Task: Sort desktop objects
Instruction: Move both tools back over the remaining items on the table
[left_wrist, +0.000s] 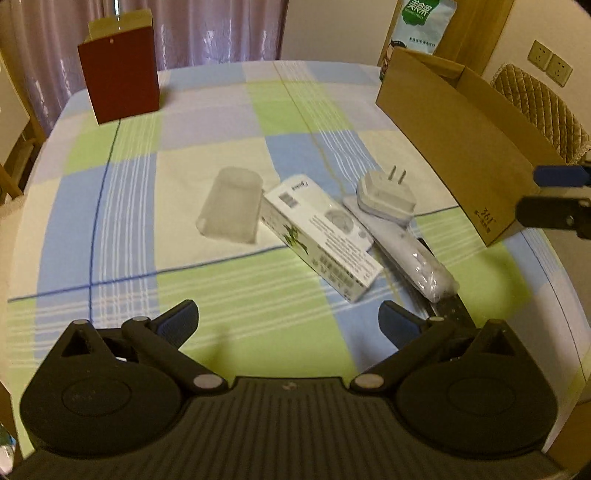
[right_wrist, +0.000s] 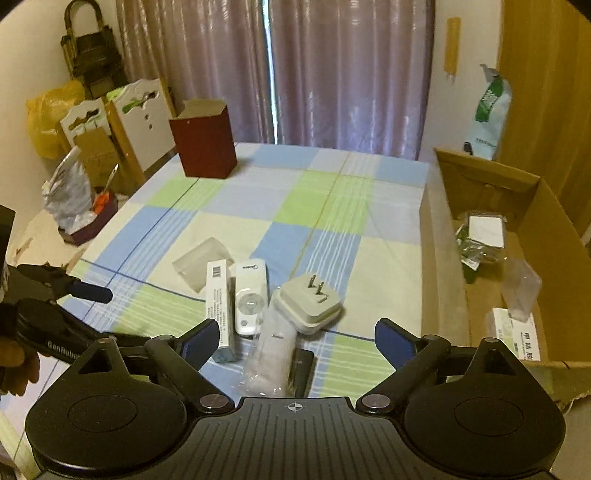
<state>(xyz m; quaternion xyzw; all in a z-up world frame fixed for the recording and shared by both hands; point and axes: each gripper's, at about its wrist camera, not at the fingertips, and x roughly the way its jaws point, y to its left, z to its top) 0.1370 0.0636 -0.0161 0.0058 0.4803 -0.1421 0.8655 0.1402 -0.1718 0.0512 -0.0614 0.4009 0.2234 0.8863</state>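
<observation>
From the left wrist we see our left gripper (left_wrist: 288, 321) with its tongs spread wide and empty above the checked tablecloth (left_wrist: 207, 177). At twelve o'clock lie a frosted plastic case (left_wrist: 231, 205), a white carton (left_wrist: 325, 236), a bagged white item (left_wrist: 413, 254) and a plug adapter (left_wrist: 388, 194) resting on the bag. The cardboard box (left_wrist: 461, 147) stands at two o'clock, a red box (left_wrist: 120, 81) at eleven.

From the right wrist, our right gripper (right_wrist: 295, 343) also gapes wide, holding nothing. A white remote (right_wrist: 250, 295) lies beside the carton (right_wrist: 219, 302); the adapter (right_wrist: 308, 301) sits at twelve o'clock.
</observation>
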